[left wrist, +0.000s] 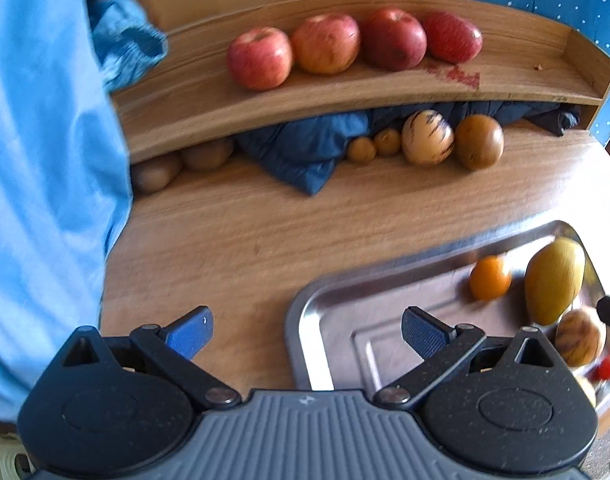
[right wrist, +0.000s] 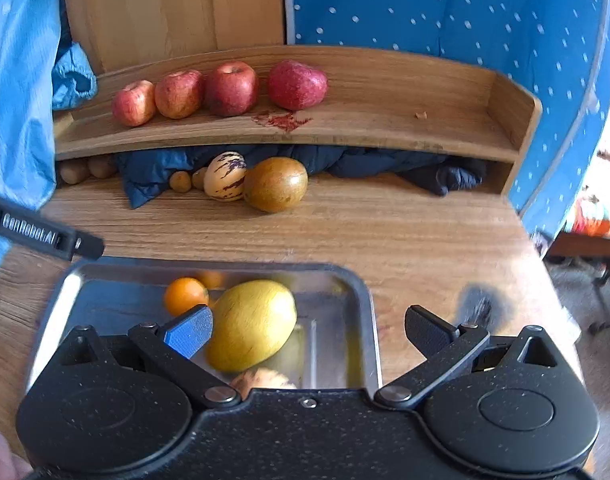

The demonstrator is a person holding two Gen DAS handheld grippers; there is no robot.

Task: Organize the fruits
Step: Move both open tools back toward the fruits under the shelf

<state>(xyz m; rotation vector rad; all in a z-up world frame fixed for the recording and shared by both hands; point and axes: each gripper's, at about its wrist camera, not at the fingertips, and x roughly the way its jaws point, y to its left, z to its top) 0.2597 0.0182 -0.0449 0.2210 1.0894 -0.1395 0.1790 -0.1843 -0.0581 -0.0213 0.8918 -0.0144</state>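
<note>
Across the frame's top, 4 apples (right wrist: 225, 88) line the shelf (right wrist: 385, 128); lower down, 2 empty grippers (left wrist: 307, 330) (right wrist: 309, 328) gape over 1 tray (right wrist: 361, 320).

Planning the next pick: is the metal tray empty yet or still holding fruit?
Still holding fruit. The metal tray contains a yellow mango, an orange and a striped fruit, plus smaller pieces at its near end.
</note>
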